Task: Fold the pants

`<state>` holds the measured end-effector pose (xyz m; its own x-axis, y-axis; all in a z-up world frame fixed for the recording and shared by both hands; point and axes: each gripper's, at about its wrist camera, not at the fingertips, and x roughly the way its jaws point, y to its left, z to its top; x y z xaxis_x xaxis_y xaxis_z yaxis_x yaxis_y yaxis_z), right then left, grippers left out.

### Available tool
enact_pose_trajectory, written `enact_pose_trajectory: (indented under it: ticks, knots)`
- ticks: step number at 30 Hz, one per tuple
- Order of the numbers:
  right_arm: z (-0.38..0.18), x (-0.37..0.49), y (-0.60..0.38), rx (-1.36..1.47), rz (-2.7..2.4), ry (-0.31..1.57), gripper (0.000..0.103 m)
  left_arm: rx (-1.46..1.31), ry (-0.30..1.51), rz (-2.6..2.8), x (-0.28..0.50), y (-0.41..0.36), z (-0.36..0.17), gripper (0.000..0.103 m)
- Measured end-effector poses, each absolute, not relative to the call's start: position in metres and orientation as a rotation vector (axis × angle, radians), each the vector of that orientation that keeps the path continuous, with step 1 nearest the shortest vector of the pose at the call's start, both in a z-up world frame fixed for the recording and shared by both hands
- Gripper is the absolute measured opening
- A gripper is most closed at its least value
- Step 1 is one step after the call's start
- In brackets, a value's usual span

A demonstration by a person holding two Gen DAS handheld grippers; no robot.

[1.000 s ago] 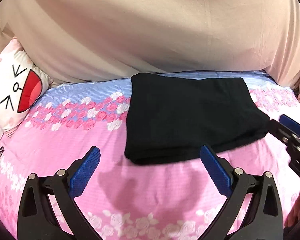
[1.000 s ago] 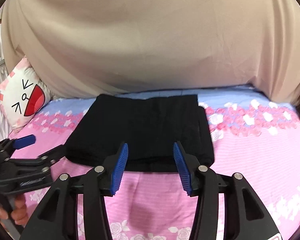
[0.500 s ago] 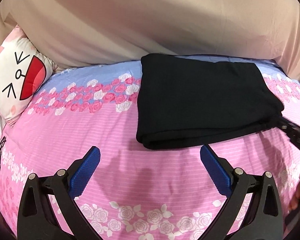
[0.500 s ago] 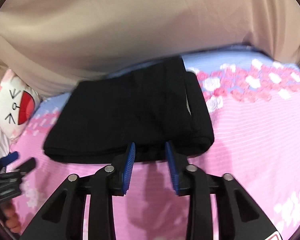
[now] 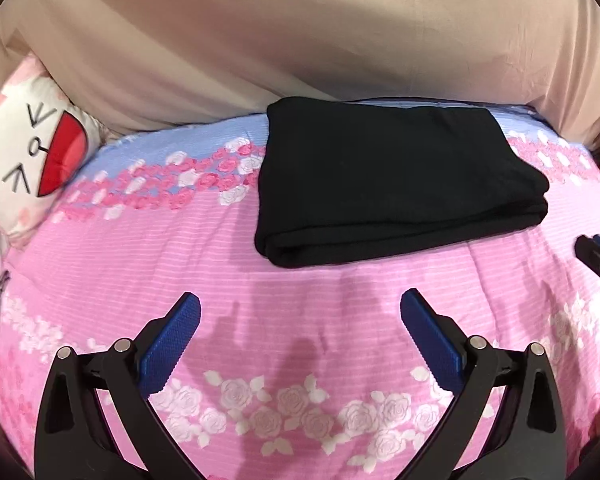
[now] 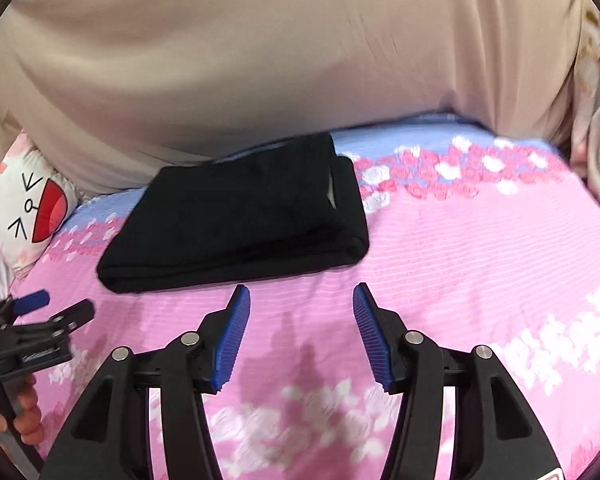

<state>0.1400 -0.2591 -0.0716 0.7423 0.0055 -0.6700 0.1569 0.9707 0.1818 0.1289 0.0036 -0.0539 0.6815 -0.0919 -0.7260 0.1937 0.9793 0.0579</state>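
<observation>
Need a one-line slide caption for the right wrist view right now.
Right gripper, jaws opening and empty, just short of the folded black pants on the pink floral bedspread.

- My left gripper (image 5: 300, 334) is showing black arms, ribbed blue pads (image 5: 171, 344) and silver screws.
- My right gripper (image 6: 301, 330) is looking identical, a red mark edging its base.

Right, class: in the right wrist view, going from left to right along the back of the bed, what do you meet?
Cartoon-face pillow → folded black pants → band of pink and white roses on the bedspread.
</observation>
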Motion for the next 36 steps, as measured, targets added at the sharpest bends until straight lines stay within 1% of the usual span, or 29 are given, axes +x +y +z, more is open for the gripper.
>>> enact_pose_trajectory:
  ticks: [3,4,5,7,10,12,13,14,15,16,17,19,20,24,25,26,27,28,29,30,31,33,35,36]
  knots:
    - [-0.081,0.165,-0.281,0.306,-0.057,0.759,0.063,0.067,0.854,-0.221,0.160,0.003,-0.064,0.098]
    - [-0.083,0.174,-0.289,0.346,-0.042,0.754,0.066,0.022,0.875,-0.249,0.176,0.004,-0.067,0.098]
    - [-0.086,0.183,-0.297,0.381,-0.036,0.747,0.072,-0.012,0.883,-0.253,0.186,0.006,-0.070,0.098]
    - [-0.090,0.197,-0.307,0.421,-0.056,0.745,0.077,-0.095,0.901,-0.259,0.214,0.012,-0.075,0.098]
    - [-0.106,0.223,-0.314,0.499,-0.016,0.790,0.079,-0.178,0.957,-0.276,0.245,0.013,-0.091,0.098]
    - [-0.115,0.233,-0.311,0.527,0.014,0.795,0.075,-0.205,0.993,-0.296,0.254,0.008,-0.100,0.098]
    - [-0.114,0.234,-0.307,0.506,0.014,0.790,0.056,-0.188,0.971,-0.301,0.252,0.004,-0.098,0.085]
    - [-0.111,0.233,-0.304,0.502,0.034,0.788,0.040,-0.166,0.965,-0.315,0.250,-0.001,-0.096,0.072]
    - [-0.105,0.228,-0.302,0.513,0.053,0.778,0.038,-0.147,0.945,-0.308,0.245,-0.003,-0.091,0.057]
    - [-0.100,0.223,-0.300,0.516,0.062,0.776,0.034,-0.127,0.928,-0.317,0.238,-0.005,-0.083,0.037]
    - [-0.095,0.217,-0.298,0.524,0.072,0.771,0.033,-0.115,0.923,-0.318,0.232,-0.006,-0.078,0.030]
    - [-0.087,0.196,-0.293,0.554,0.100,0.756,0.032,-0.117,0.932,-0.337,0.220,-0.002,-0.071,0.026]
    - [-0.084,0.184,-0.291,0.561,0.105,0.757,0.032,-0.126,0.943,-0.345,0.213,0.001,-0.069,0.025]
    - [-0.090,0.127,-0.287,0.593,0.103,0.774,0.034,-0.151,0.985,-0.390,0.169,0.020,-0.066,0.027]
    - [-0.095,0.114,-0.285,0.590,0.086,0.778,0.037,-0.143,0.993,-0.392,0.153,0.021,-0.067,0.030]
    - [-0.099,0.108,-0.284,0.574,0.070,0.786,0.044,-0.119,0.993,-0.381,0.143,0.019,-0.068,0.042]
    - [-0.104,0.102,-0.283,0.546,0.041,0.801,0.047,-0.060,0.978,-0.333,0.129,0.015,-0.069,0.049]
    - [-0.106,0.096,-0.285,0.541,0.007,0.807,0.049,-0.028,0.958,-0.290,0.122,0.014,-0.069,0.064]
    - [-0.103,0.090,-0.286,0.559,-0.011,0.799,0.049,0.010,0.924,-0.249,0.113,0.012,-0.067,0.074]
    - [-0.091,0.079,-0.287,0.567,-0.026,0.749,0.049,0.045,0.893,-0.218,0.106,0.010,-0.064,0.086]
    - [-0.076,0.070,-0.284,0.531,-0.056,0.691,0.049,0.077,0.852,-0.178,0.097,0.008,-0.057,0.094]
    - [-0.043,0.059,-0.261,0.345,-0.109,0.610,0.048,0.119,0.790,-0.139,0.084,0.006,-0.047,0.095]
    - [-0.028,0.063,-0.234,0.212,-0.096,0.593,0.044,0.156,0.750,-0.116,0.074,0.001,-0.038,0.096]
    - [-0.029,0.067,-0.224,0.178,-0.075,0.601,0.044,0.160,0.744,-0.121,0.069,-0.003,-0.035,0.096]
